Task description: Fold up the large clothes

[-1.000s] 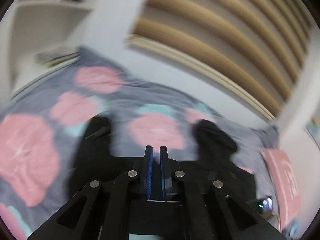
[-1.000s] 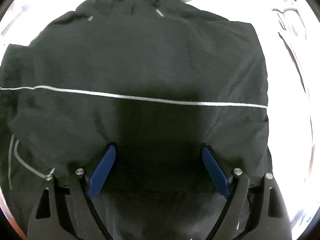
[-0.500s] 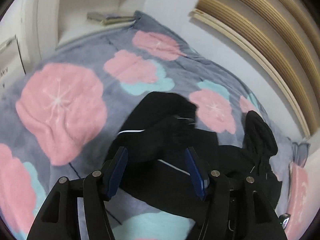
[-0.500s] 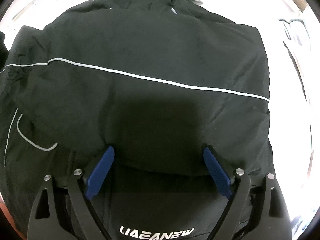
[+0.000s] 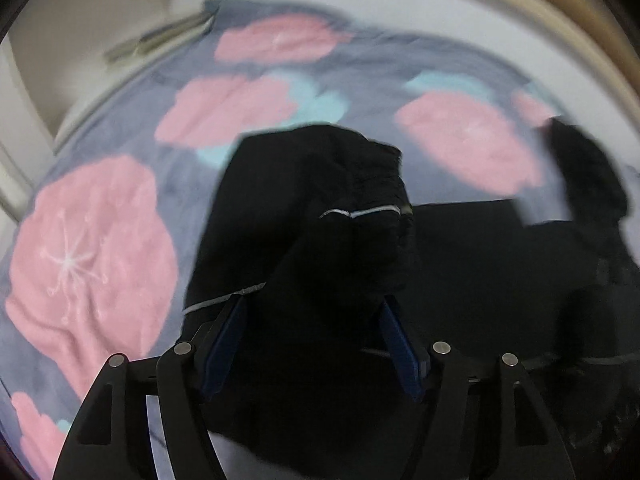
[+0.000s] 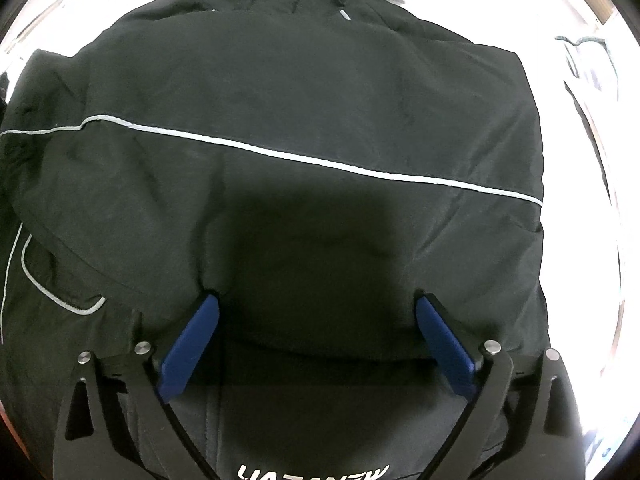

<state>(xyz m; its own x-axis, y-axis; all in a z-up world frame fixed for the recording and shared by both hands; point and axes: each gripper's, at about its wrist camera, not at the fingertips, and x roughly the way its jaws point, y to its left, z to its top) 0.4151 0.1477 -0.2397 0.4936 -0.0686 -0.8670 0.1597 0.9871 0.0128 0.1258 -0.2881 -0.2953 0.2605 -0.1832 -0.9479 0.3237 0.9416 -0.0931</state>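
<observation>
Black hooded jacket [image 6: 312, 92] on bed [image 5: 92, 216]: left tongs [image 5: 312, 332] wide around bunched sleeve [image 5: 320, 208], right tongs [image 6: 316, 340] wide; pinch sleeve cuff, lay toward 3 o'clock flat.

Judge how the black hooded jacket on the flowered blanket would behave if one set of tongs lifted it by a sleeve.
The black hooded jacket would probably flop: its sleeve already lies bunched and creased. It likely slides easily, since the shell looks smooth. The padded-looking body would probably drag behind on the flowered blanket, so one pair of tongs may not lift it whole.
</observation>
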